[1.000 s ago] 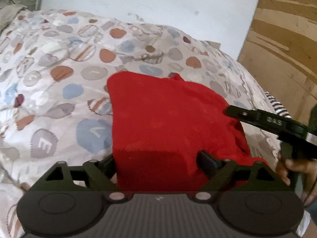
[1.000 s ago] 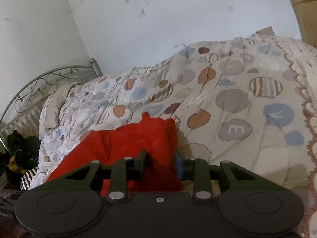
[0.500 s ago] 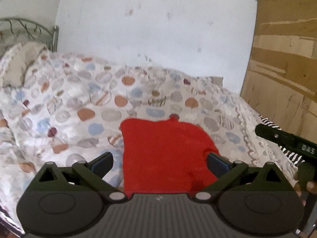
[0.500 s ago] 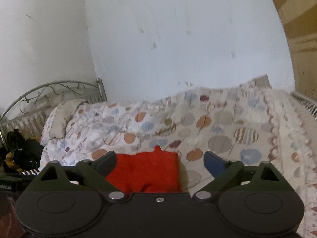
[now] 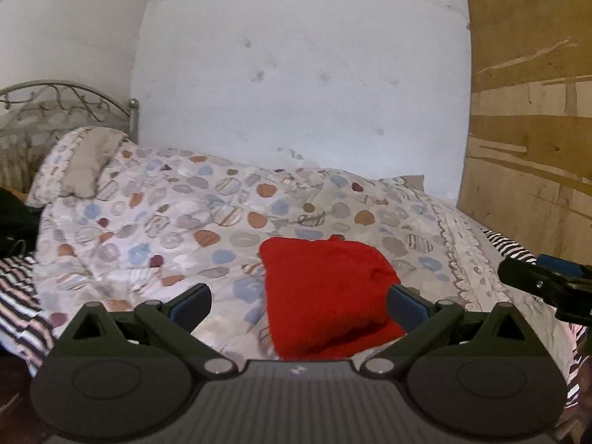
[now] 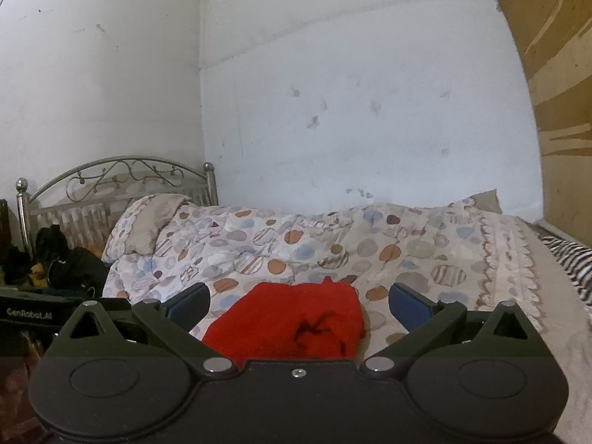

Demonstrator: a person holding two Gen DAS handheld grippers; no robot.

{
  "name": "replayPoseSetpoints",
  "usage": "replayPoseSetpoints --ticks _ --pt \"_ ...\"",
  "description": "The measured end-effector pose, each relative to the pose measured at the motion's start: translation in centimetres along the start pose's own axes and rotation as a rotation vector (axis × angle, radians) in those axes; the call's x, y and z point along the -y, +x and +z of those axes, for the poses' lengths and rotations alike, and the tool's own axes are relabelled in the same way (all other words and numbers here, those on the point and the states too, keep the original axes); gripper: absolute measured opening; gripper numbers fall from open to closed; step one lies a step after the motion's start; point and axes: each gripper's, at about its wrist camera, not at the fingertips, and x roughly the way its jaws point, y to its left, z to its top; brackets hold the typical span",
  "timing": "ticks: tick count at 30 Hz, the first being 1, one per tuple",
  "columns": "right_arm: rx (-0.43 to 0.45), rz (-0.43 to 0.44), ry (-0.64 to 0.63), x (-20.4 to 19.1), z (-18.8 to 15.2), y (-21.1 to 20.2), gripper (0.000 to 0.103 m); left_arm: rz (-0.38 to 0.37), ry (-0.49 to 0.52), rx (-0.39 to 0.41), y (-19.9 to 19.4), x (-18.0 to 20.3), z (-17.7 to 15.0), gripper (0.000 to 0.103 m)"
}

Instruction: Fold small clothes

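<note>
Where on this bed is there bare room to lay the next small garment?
Bare quilt lies between the red garment and the pillow, and behind the garment toward the wall. Crowded: dark clothes by the headboard.

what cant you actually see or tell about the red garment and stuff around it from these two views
- Red garment: near edge hidden by the left gripper body; likewise the right gripper in the right wrist view.
- Garment type: folded, unidentifiable.
- Dark pile by the headboard: too small.

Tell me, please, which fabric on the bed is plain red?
The folded garment lying on the spotted quilt; the others are patterned or striped.
</note>
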Motion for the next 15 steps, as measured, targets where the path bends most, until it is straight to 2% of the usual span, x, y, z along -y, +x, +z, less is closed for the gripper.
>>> replayPoseSetpoints --ticks 8,15 --pt "0.007 -0.033 -0.057 -1.7 -1.6 -5.1 0.103 0.075 0.004 0.031 -5.0 -0.8 -3.2 0.103" --pt "-0.022 -0.069 -0.067 -2.3 -4.2 -6.9 0.103 0.092 0.003 0.002 -5.3 -1.3 -5.9 0.103"
